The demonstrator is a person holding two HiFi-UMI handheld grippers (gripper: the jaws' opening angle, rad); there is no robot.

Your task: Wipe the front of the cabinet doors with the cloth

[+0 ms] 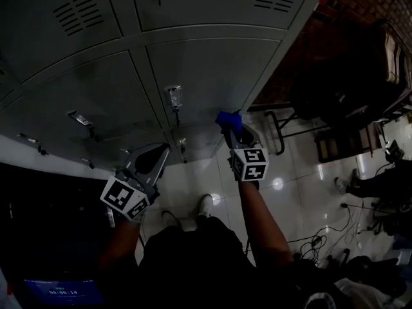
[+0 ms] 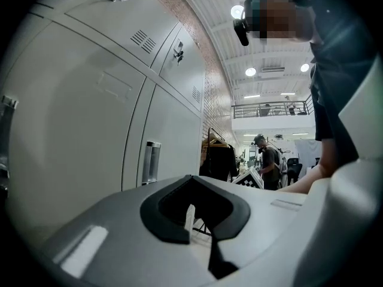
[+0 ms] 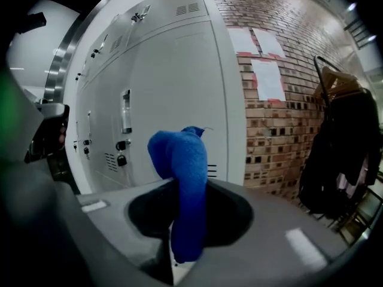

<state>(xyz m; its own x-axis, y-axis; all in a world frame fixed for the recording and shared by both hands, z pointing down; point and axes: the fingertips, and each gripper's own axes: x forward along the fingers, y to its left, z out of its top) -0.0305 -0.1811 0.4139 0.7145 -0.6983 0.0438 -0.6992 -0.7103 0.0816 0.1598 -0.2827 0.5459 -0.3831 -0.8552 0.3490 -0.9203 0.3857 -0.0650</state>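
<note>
- Jaws on your right gripper [image 3: 179, 247] are pinched together on a bright blue terry cloth [image 3: 184, 178]. It stands up out of them in a rolled wad with the top folded over.
- Your left gripper [image 2: 200, 244] has its jaws drawn together on nothing and hangs low beside the lockers, apart from the work.
- In the head view the cloth [image 1: 228, 119] sits at the lower right pale grey metal cabinet door [image 1: 206, 69], near its right edge and below the small clear-fronted latch [image 1: 174, 97]. Whether it presses on the metal, I cannot tell.
- By my reading you are at the start of a stroke on this door, with the wide face above unwiped.
- Next, lean the wad flat against the panel and sweep across and up. Steer round the latch so the fold does not snag, and keep the pinch firm.
</note>
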